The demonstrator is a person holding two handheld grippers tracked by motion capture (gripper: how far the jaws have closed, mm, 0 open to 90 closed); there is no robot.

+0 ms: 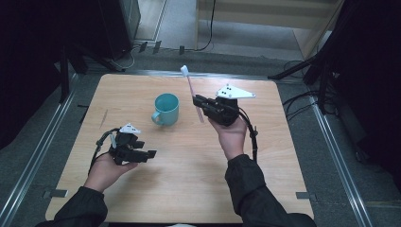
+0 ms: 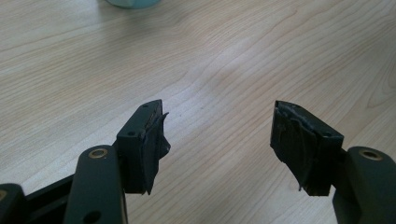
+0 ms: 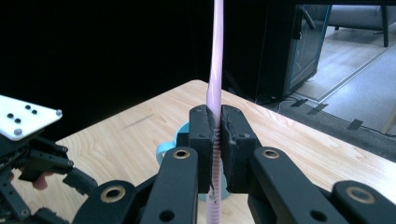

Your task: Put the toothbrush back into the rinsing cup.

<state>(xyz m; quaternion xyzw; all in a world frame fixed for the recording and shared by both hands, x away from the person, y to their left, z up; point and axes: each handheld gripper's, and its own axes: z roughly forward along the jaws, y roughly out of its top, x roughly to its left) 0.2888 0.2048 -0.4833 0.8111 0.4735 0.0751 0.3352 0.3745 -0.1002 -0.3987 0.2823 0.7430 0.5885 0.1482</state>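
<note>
While clamped between closed jaws, pink toothbrush (image 1: 193,94) stood nearly upright in right gripper (image 1: 202,105), white bristle head topmost, toward 12 o'clock of the high view. Held by right hand (image 1: 230,135) above the wooden surface (image 1: 189,175), right of centre. Grey three-cornered plate (image 1: 235,92) on top, catching the light. Seen along the right gripper's own jaws: ribbed lower handle (image 3: 215,158) pinched tight, pale shaft running up out of the top edge, teal showing behind the jaws.

Teal mug (image 1: 165,109) upright on the surface near its centre, handle turned toward 7 o'clock, just beside the toothbrush at its 9 o'clock and apart from it.

At 7 o'clock from the mug, left gripper (image 1: 144,153) held low over the surface by left hand (image 1: 105,168), jaws spread wide with nothing between them, pointing toward 3 o'clock. From its own camera (image 2: 219,140): two black jaws well apart, worn dark pads (image 2: 292,140) on their inner faces, bare wood grain below, a sliver of the mug (image 2: 130,3) at 11 o'clock. Dark sleeves (image 1: 255,198) entering from 6 o'clock. Cable (image 1: 97,151) looping off the left gripper toward 9 o'clock.
</note>
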